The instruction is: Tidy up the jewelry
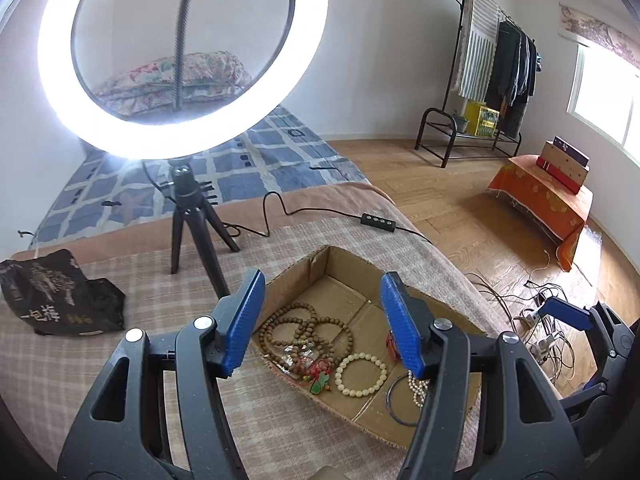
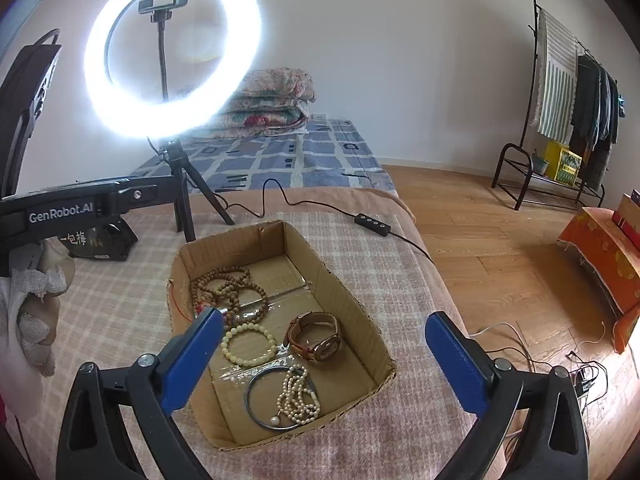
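L claw [image 1: 322, 322] part open, R claw [image 2: 324, 354] wide open; both empty, touching nothing, above the box [image 2: 362, 312]. Jewelry in box on blanket [image 2: 120, 320]: beads [image 2: 228, 288], watch [image 2: 316, 336], pearls [image 2: 298, 400].

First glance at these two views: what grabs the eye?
The lit ring light on its tripod dominates the upper left, standing on the plaid blanket. Below it, an open cardboard box holds brown bead strands, a cream bracelet, a watch and pearls. Both blue-padded grippers hover open above it.
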`<state>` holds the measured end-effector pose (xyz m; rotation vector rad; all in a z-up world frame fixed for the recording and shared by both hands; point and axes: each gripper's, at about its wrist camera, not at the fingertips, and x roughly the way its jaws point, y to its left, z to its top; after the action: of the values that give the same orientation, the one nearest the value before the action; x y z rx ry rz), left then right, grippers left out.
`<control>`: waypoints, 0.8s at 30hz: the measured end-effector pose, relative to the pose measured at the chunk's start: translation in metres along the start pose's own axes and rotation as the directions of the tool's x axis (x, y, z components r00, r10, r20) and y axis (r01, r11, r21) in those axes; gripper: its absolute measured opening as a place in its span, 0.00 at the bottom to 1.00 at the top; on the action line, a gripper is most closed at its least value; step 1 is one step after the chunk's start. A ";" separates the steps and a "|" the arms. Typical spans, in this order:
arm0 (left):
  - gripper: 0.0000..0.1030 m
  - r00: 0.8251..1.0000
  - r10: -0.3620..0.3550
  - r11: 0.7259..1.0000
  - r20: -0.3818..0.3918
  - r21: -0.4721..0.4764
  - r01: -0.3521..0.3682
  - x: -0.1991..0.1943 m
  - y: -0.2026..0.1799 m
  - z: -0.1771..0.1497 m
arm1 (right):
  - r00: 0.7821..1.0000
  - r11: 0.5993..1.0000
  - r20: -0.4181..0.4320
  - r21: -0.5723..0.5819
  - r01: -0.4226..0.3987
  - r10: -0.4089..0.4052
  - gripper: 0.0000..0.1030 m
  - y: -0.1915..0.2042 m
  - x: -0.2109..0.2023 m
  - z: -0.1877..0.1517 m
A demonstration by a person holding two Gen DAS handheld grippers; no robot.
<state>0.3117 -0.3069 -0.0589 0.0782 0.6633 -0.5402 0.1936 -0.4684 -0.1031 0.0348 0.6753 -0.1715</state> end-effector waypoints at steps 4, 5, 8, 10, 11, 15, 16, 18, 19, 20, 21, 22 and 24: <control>0.62 1.000 0.013 1.000 0.000 0.000 -0.013 -0.021 0.005 -0.003 | 1.000 1.000 0.004 -0.002 0.016 -0.016 1.00 0.005 -0.015 0.003; 0.63 1.000 0.015 1.000 0.000 0.005 -0.015 -0.025 0.006 -0.005 | 1.000 1.000 0.005 0.002 0.017 -0.017 1.00 0.006 -0.020 0.004; 0.63 1.000 0.026 1.000 0.005 0.018 -0.026 -0.042 0.006 -0.009 | 1.000 1.000 0.006 0.015 0.024 -0.024 1.00 0.007 -0.033 0.005; 0.63 1.000 0.028 0.999 0.010 0.023 -0.028 -0.053 0.007 -0.012 | 1.000 0.999 0.012 0.015 0.029 -0.029 1.00 0.009 -0.043 0.006; 0.64 0.999 0.030 0.999 0.014 0.024 -0.030 -0.060 0.008 -0.013 | 0.999 0.999 0.016 0.014 0.034 -0.034 1.00 0.009 -0.048 0.006; 0.70 0.999 0.034 0.999 0.033 0.021 -0.035 -0.087 0.010 -0.018 | 0.998 0.998 0.029 0.012 0.063 -0.063 1.00 0.015 -0.071 0.008; 0.75 0.998 0.039 0.999 0.042 0.023 -0.040 -0.095 0.012 -0.020 | 0.997 0.998 0.031 0.012 0.067 -0.068 1.00 0.017 -0.076 0.007; 0.76 0.998 0.047 0.999 0.052 0.023 -0.048 -0.108 0.014 -0.024 | 0.997 0.997 0.036 0.015 0.072 -0.073 1.00 0.021 -0.088 0.007; 0.76 0.997 0.050 0.998 0.058 0.021 -0.052 -0.116 0.015 -0.027 | 0.996 0.997 0.040 0.019 0.079 -0.080 1.00 0.023 -0.094 0.006; 0.76 0.997 0.053 0.998 0.063 0.018 -0.054 -0.122 0.016 -0.029 | 0.995 0.996 0.045 0.018 0.085 -0.086 1.00 0.026 -0.100 0.004; 0.77 0.996 0.056 0.998 0.067 0.018 -0.057 -0.128 0.018 -0.031 | 0.995 0.996 0.049 0.012 0.088 -0.088 1.00 0.029 -0.104 0.003; 0.79 0.996 0.057 0.998 0.071 0.016 -0.059 -0.133 0.019 -0.034 | 0.994 0.996 0.054 0.006 0.094 -0.094 1.00 0.032 -0.109 0.001; 0.84 0.995 0.061 0.998 0.078 0.014 -0.063 -0.144 0.021 -0.039 | 0.993 0.995 0.064 0.001 0.102 -0.102 1.00 0.038 -0.116 -0.002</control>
<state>0.2059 -0.2144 -0.0054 0.0928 0.5789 -0.4866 0.1099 -0.4136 -0.0332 -0.0080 0.6136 -0.2693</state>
